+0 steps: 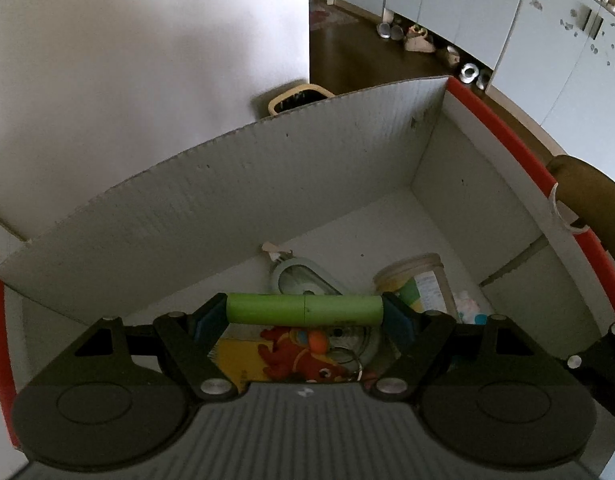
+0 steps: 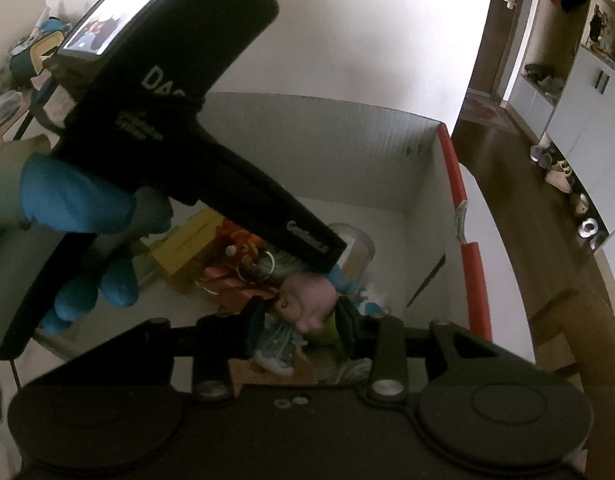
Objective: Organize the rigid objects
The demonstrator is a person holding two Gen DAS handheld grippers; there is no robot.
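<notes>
A white wall and a dark wood floor frame the white cardboard box [image 1: 291, 184] I work over, its side rims edged in red. On my left, a hand in a blue glove [image 2: 63, 204] grips the handle of the left gripper [image 1: 305, 310], whose pads are closed end-on against a green cylinder [image 1: 305, 309] held crosswise above the box floor. Beneath it lie a yellow card with a red cartoon figure [image 1: 283, 354] and a key ring [image 1: 347, 362]; farther in, near the box's back wall, a pale oval case [image 1: 303, 280], and toward the right wall a clear jar [image 1: 421, 284] on its side. On my right, the right gripper [image 2: 301, 322] hangs over the pile by the box's near edge, its pads partly apart and either side of a pink toy [image 2: 309, 300]; I cannot tell whether they grip it.
</notes>
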